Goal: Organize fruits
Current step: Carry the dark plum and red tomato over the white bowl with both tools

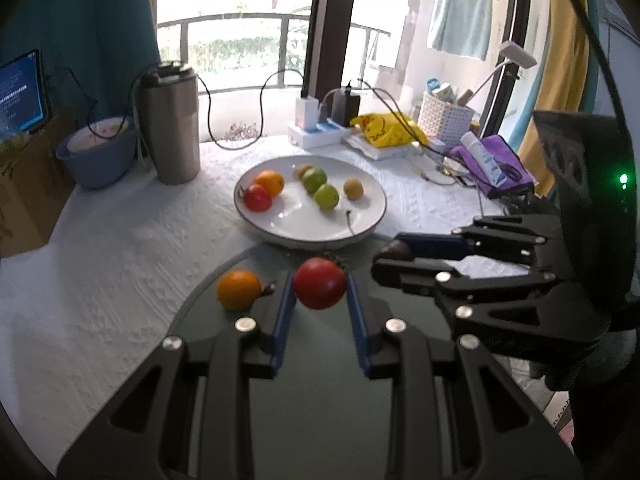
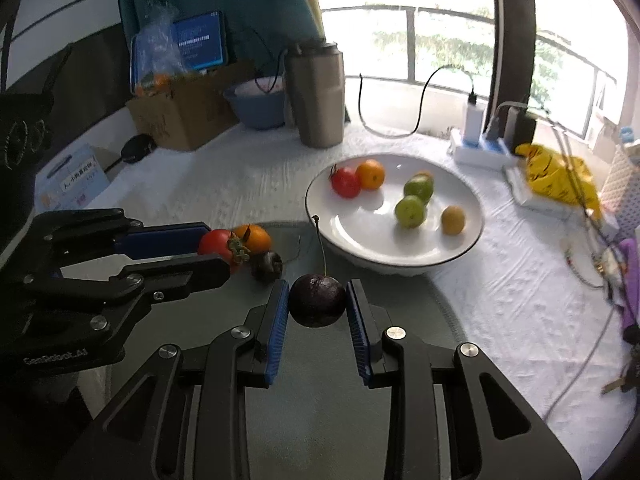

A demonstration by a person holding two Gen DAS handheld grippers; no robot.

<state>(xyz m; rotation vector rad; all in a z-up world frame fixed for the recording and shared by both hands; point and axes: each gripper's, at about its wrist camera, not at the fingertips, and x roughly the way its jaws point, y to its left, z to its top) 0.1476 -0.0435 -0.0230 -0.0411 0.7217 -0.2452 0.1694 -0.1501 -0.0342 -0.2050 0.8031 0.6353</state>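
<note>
Between my two grippers and the white round ceramic plate [image 2: 472, 236] lies a short stretch of dark mat with nothing upright on it. On the mat to my left sit a small orange fruit [image 1: 239, 290] and a dark cherry [image 2: 267, 266], close together. The plate's near half is bare; fruit fills its far half. Behind the plate a tall steel tumbler [image 1: 172, 124] and looping black cables [image 1: 256, 120] block the way.

I saw bright daylight through a large window [image 1: 240, 20] with a railing [image 1: 232, 24], a teal curtain [image 1: 80, 20] beside it, and a white textured surface [image 1: 100, 260].
</note>
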